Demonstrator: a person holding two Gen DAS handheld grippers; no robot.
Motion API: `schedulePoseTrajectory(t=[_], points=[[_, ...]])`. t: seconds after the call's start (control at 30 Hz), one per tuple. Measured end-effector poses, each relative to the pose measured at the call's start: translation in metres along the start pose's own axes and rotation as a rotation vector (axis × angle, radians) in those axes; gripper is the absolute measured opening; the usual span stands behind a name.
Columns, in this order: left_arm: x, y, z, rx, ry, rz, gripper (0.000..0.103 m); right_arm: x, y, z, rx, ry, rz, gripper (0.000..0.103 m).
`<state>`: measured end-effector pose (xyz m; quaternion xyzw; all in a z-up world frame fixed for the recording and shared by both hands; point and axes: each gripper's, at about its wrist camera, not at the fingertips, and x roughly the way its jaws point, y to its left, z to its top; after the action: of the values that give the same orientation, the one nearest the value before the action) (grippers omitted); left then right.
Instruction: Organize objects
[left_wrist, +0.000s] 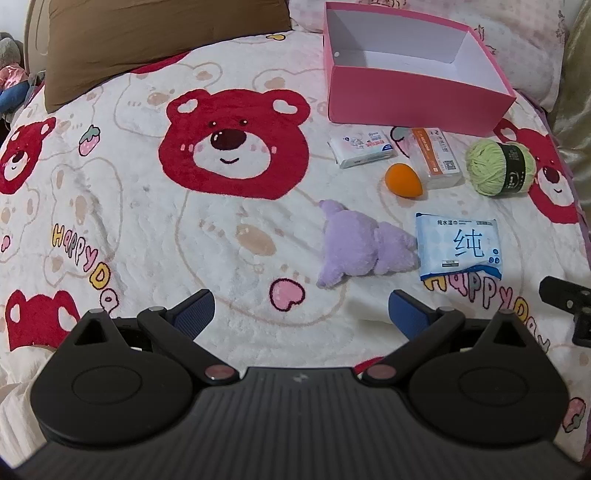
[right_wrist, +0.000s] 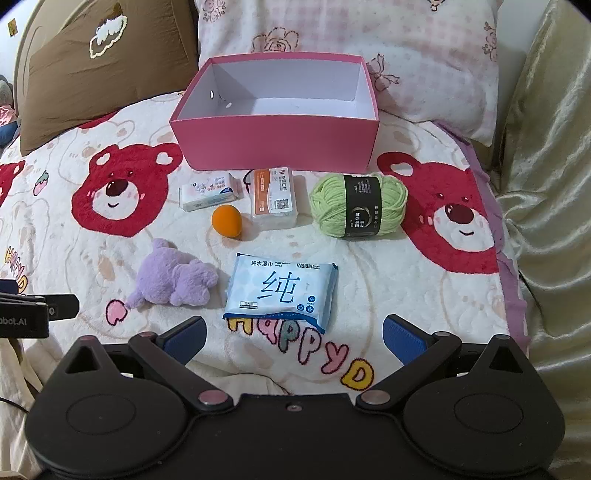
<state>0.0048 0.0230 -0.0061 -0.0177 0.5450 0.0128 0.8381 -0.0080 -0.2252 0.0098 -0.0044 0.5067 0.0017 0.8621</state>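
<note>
An empty pink box (right_wrist: 280, 144) (left_wrist: 413, 98) stands at the back of the bed. In front of it lie a white tissue pack (right_wrist: 208, 192) (left_wrist: 364, 149), a clear box with an orange label (right_wrist: 275, 197) (left_wrist: 437, 158), an orange egg-shaped sponge (right_wrist: 226, 220) (left_wrist: 403, 180) and a green yarn ball (right_wrist: 358, 205) (left_wrist: 498, 164). Nearer lie a purple plush toy (right_wrist: 171, 277) (left_wrist: 362, 247) and a blue wet-wipe pack (right_wrist: 282, 291) (left_wrist: 460, 245). My right gripper (right_wrist: 295, 334) hovers open just short of the wipes. My left gripper (left_wrist: 301, 314) is open over bare blanket, left of the plush.
A white blanket with red bears (left_wrist: 232, 147) covers the bed. A brown pillow (right_wrist: 107, 62) and a pink floral pillow (right_wrist: 406, 55) lean behind the box. Shiny beige fabric (right_wrist: 546, 184) borders the right side. The left gripper's black body (right_wrist: 33, 310) shows at the right wrist view's left edge.
</note>
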Motion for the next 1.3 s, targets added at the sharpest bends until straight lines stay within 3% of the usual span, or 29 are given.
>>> schedulePoseTrajectory(t=[1.3], points=[[-0.011, 0.005, 0.001, -0.009, -0.026, -0.012, 0.102, 0.004, -0.004, -0.008, -0.011, 0.030, 0.002, 0.103]])
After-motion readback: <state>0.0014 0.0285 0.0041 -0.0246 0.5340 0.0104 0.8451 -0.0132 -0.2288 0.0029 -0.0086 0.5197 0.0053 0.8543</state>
